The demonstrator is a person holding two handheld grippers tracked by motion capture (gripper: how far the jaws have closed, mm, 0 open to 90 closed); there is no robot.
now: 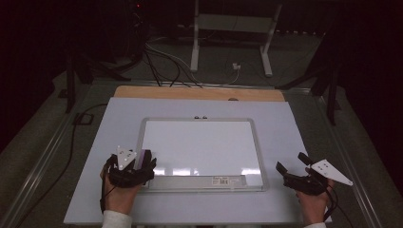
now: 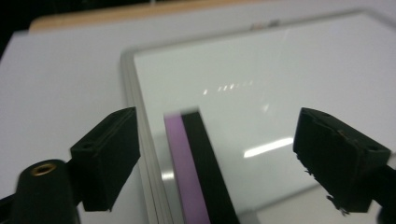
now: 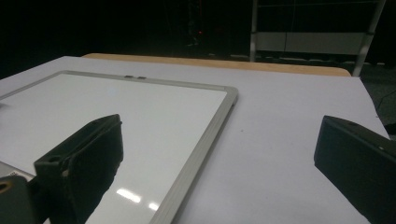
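Hovering: left gripper (image 1: 142,164) sits over the near-left corner of the whiteboard; right gripper (image 1: 292,166) is off the board's near-right corner, over the sheet.
Left gripper: jaws spread wide in the left gripper view (image 2: 215,154), gripping nothing.
Eraser: a purple-and-black rectangular block eraser (image 2: 194,168) lies in the gap between the left jaws, touching neither. Long axis runs away from the camera, purple strip on the left, black on the right.
Eraser location: on the white surface of the board, just inside its left frame edge, near corner. In the high view it shows as a purple sliver (image 1: 142,157) beside the gripper's grey three-cornered plate.
Right gripper: jaws wide apart in the right gripper view (image 3: 219,163), nothing between them, bare sheet and the board's right frame edge below.
Whiteboard: a rectangular white dry-erase board with silver metal frame (image 1: 203,119), flat, centred on the sheet, writing surface blank with ceiling-light glare near the front edge. Small barcode label on the near frame.
Sheet: a large pale lavender-white flat cover (image 1: 119,118) over the wooden tabletop (image 1: 142,91), whose tan far edge shows past it.
Hands: left hand (image 1: 119,192) and right hand (image 1: 313,202) enter from the near edge, white cuffs at the bottom.
Separation: the two grippers are well apart, the board's near edge between them.
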